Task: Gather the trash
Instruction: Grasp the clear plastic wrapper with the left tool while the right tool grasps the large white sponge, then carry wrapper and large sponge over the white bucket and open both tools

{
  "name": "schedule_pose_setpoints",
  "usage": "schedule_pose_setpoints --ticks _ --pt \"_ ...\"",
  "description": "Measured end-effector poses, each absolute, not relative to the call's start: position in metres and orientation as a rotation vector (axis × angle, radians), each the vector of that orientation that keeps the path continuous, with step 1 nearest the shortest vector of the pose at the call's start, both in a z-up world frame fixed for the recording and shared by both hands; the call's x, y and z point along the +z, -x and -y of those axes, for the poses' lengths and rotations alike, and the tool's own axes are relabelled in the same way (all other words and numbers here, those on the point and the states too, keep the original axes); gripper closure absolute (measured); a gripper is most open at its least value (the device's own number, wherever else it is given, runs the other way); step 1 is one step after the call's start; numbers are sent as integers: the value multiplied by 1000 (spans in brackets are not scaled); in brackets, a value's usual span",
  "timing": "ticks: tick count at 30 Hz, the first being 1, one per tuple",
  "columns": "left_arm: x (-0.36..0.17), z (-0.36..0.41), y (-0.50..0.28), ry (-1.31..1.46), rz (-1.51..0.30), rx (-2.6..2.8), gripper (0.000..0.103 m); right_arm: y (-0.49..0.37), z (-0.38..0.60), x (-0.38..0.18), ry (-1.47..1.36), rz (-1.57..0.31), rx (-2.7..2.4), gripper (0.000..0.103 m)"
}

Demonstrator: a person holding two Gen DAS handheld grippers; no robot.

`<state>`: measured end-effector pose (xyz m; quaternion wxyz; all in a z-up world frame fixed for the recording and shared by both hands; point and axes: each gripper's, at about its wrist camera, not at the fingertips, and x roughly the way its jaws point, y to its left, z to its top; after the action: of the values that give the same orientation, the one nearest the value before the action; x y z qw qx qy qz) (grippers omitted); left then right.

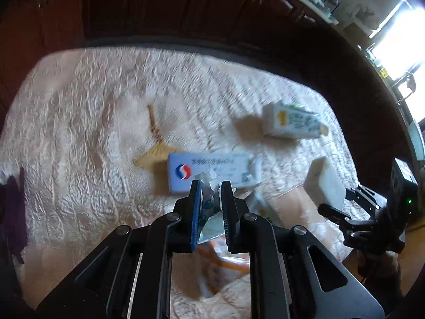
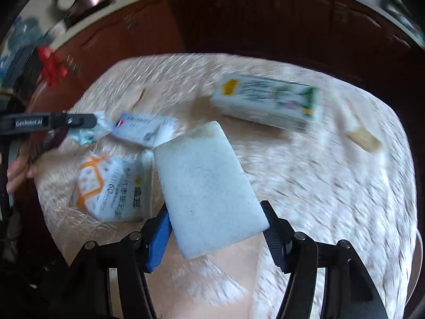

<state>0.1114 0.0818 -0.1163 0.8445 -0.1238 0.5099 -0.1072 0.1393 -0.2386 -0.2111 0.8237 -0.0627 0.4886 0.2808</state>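
My left gripper is shut on a crumpled white-and-green wrapper, held just above the cream tablecloth. Seen from the right wrist, that left gripper pinches the wrapper at the left. My right gripper is shut on a white foam block, whose far end sticks out past the fingers. From the left wrist, the right gripper and its foam block are at the right. A blue-and-white box and a green-and-white carton lie on the cloth.
A white-and-orange packet lies near the front left. A wooden stick rests at the far right. A tan scrap with a thin stem lies left of the box. Dark wooden cabinets stand behind the round table. A hand grips the left tool.
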Motion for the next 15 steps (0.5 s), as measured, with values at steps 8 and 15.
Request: schedule_pose_setpoints --ticks 8,15 --pt "-89 -12 -106 155 -1015 -277 90 -109 289 -175 -29 -949 512 41" --pt "-86 52 -102 53 -976 -312 90 -92 317 -162 -96 -919 444 41"
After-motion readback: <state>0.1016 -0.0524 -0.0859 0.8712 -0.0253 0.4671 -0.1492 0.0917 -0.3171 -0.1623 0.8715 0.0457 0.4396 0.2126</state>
